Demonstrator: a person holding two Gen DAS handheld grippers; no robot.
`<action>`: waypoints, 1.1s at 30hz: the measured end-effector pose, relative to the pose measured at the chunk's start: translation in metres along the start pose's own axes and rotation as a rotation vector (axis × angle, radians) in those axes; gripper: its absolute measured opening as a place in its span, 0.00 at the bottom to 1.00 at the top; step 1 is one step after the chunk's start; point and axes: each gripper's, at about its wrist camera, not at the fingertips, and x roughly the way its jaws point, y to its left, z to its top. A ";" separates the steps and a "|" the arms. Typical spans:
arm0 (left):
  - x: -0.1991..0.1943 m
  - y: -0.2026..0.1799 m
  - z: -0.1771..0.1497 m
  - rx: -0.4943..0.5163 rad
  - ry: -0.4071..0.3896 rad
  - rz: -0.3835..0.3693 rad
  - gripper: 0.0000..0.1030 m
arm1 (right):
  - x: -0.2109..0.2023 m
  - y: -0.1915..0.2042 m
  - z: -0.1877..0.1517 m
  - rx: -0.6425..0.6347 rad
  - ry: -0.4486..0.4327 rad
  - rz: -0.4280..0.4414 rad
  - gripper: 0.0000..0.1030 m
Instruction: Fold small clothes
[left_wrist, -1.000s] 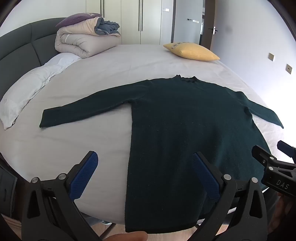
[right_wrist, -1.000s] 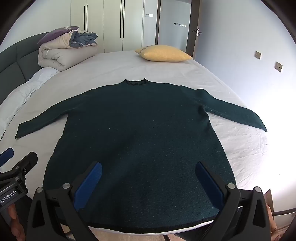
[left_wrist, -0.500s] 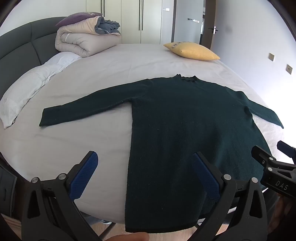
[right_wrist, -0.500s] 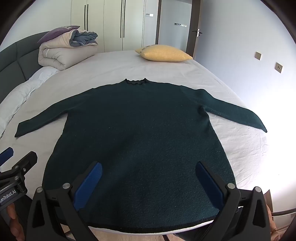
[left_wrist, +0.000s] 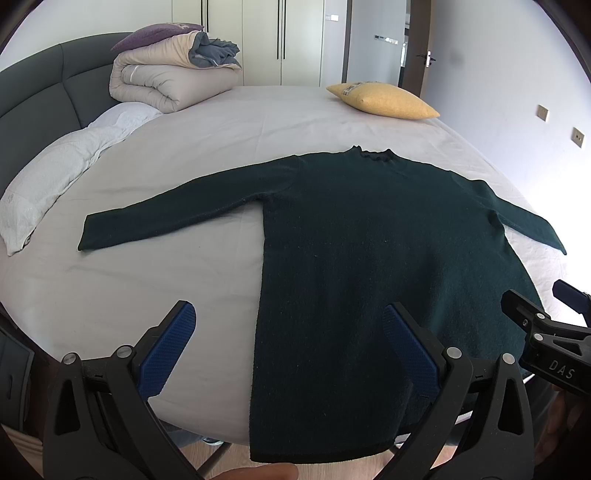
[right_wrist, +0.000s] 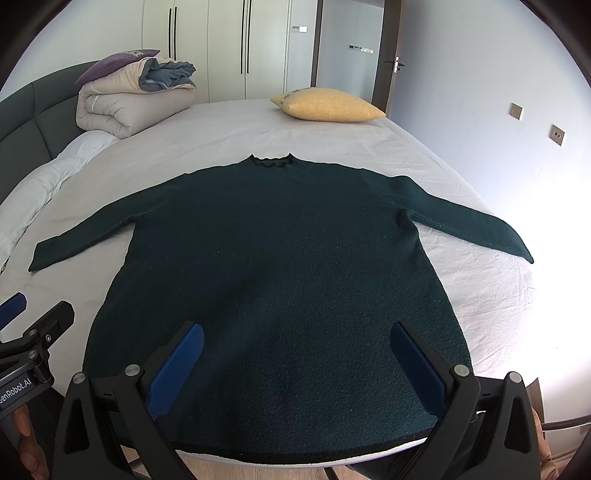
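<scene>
The dark green sweater (right_wrist: 273, 280) lay flat and face-up on the bed (right_wrist: 369, 147), sleeves spread to either side, collar away from me and the hem at the near edge of the mattress, overhanging it slightly. It looked like a thick, nubbly knit: soft and limp, with no stiffness to hold a fold line by itself, probably with some weight and enough grip against the sheet to drag rather than slide. I judged the best holds to be the edges, a cuff or a hem corner, where one layer pair could be pinched cleanly; the left sleeve (left_wrist: 170, 218) lay stretched well clear of the body and seemed an easy first fold. My left tool (left_wrist: 288, 347) hovered over the hem's left side with its jaws wide and nothing between them; my right tool (right_wrist: 295, 354) hung over the middle of the hem, equally wide and empty. A rolled duvet (right_wrist: 125, 107) and a yellow pillow (right_wrist: 328, 105) sat well beyond the collar.
</scene>
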 end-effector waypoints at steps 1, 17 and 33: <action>0.000 0.000 0.000 0.000 0.000 0.000 1.00 | 0.000 0.000 0.000 0.000 0.000 0.000 1.00; 0.000 0.000 0.000 -0.001 0.002 0.000 1.00 | 0.001 0.001 -0.001 -0.002 0.001 -0.002 1.00; 0.000 0.000 0.001 -0.001 0.004 -0.001 1.00 | 0.001 0.002 -0.002 -0.004 0.003 -0.003 1.00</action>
